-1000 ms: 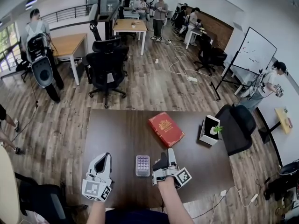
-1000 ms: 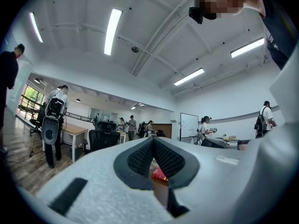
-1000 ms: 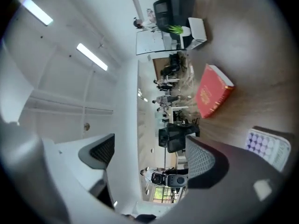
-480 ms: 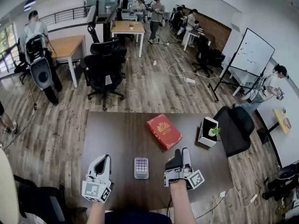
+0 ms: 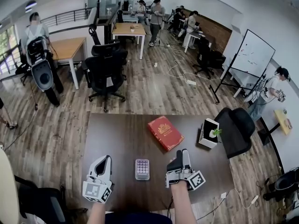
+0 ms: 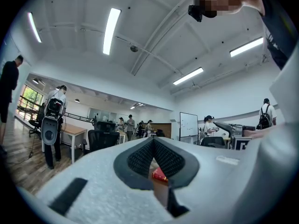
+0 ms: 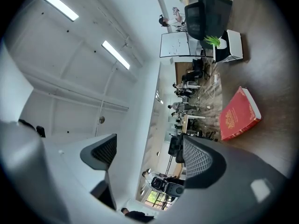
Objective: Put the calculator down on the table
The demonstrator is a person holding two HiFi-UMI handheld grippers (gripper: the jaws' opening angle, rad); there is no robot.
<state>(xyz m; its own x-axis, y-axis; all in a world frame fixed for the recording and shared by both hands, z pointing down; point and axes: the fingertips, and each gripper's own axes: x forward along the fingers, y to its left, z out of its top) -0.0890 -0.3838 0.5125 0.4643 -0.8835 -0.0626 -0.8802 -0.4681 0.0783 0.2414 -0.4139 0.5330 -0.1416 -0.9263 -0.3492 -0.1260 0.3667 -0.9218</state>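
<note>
Head view: the calculator [image 5: 142,169] lies flat, keys up, on the dark table [image 5: 117,134], between the two sets of fingers and touching neither. It sits just right of the left gripper [image 5: 105,160] and just left of the right gripper [image 5: 180,158]. Ahead of the right fingers lie a red book [image 5: 165,132] and, farther right, a potted plant [image 5: 209,133]. The put-down looks done.

Left gripper view: the left gripper [image 6: 153,147] has its pads pressed together on nothing. Only a sliver of the red book [image 6: 159,174] shows through the notch beyond the tips.

Right gripper view: the right gripper [image 7: 148,155] is spread wide and empty. The red book [image 7: 239,115] lies beyond its fingertips and the potted plant [image 7: 228,45] farther off. The calculator is out of sight here.

Judged by its look, the calculator is light, thin and stiff, with a smooth casing that may slip. It is best pinched across its narrow width at the long edges, clear of the keys
</note>
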